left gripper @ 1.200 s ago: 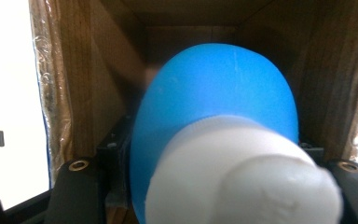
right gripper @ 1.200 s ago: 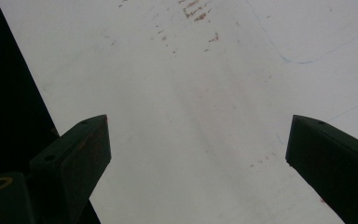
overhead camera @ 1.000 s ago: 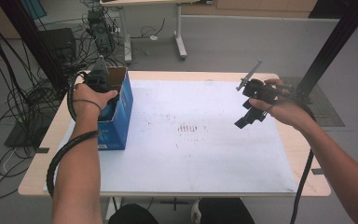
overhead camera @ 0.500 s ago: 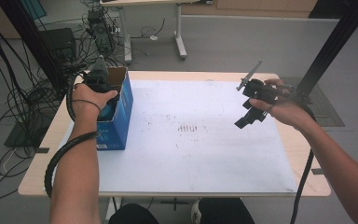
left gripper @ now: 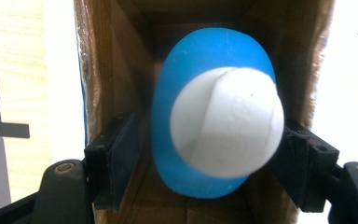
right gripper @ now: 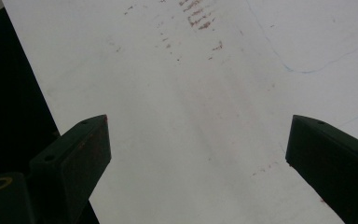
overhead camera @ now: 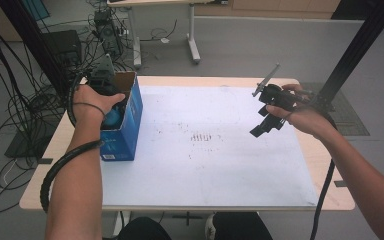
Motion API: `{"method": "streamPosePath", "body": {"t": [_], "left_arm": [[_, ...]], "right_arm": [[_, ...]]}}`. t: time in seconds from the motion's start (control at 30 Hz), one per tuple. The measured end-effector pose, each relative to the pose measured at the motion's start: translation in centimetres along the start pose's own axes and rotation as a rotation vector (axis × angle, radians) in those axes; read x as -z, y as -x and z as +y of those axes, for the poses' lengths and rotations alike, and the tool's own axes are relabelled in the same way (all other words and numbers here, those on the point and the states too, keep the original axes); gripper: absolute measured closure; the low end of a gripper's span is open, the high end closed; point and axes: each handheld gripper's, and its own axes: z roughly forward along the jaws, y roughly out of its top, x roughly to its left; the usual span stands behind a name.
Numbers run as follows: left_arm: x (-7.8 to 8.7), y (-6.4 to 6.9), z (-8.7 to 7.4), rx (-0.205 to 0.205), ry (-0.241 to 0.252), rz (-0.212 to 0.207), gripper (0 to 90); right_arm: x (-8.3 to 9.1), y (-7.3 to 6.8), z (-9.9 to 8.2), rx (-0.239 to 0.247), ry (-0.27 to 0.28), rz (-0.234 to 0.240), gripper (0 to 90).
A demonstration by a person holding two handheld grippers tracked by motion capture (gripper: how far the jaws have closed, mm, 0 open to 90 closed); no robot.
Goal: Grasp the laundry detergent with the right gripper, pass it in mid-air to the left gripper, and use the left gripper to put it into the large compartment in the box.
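Nearly done: blue-and-white object down inside blue carton at counter's left edge. Left gripper fingers just been opening, left pad clear. Right gripper fingers wide, empty. Left: withdraw.

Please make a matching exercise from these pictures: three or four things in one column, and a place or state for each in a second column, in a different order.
Things:
1. blue and white object
2. blue cardboard box
3. right gripper
4. white sheet

Places or states:
A. covers the tabletop, with small dark marks
B. stands at the table's left edge, top open
C. held above the table, jaws open and empty
D. inside the box, between the left gripper's jaws

Pairs: 1-D, 2-B, 3-C, 4-A
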Motion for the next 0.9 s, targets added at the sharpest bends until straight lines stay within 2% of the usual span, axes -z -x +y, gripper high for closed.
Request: {"method": "streamPosePath", "body": {"t": [0.27,0.47,0.73,0.9], "left_arm": [[2.1,0.4,-0.5,-0.018,0.015,0.003,27.7],[4.0,1.3,-0.7,-0.05,0.05,-0.007,23.3],[5.4,3.8,-0.3,-0.111,0.072,-0.022,18.3],[5.8,6.0,0.3,-0.17,0.073,-0.041,14.1]], "right_arm": [[0.1,-0.1,0.0,-0.006,0.006,0.002,6.6],[0.1,0.1,0.0,-0.015,0.001,0.002,6.6],[0.0,0.6,0.0,-0.023,-0.004,-0.006,6.6],[0.1,1.2,0.2,-0.024,-0.008,-0.011,6.6]]}}
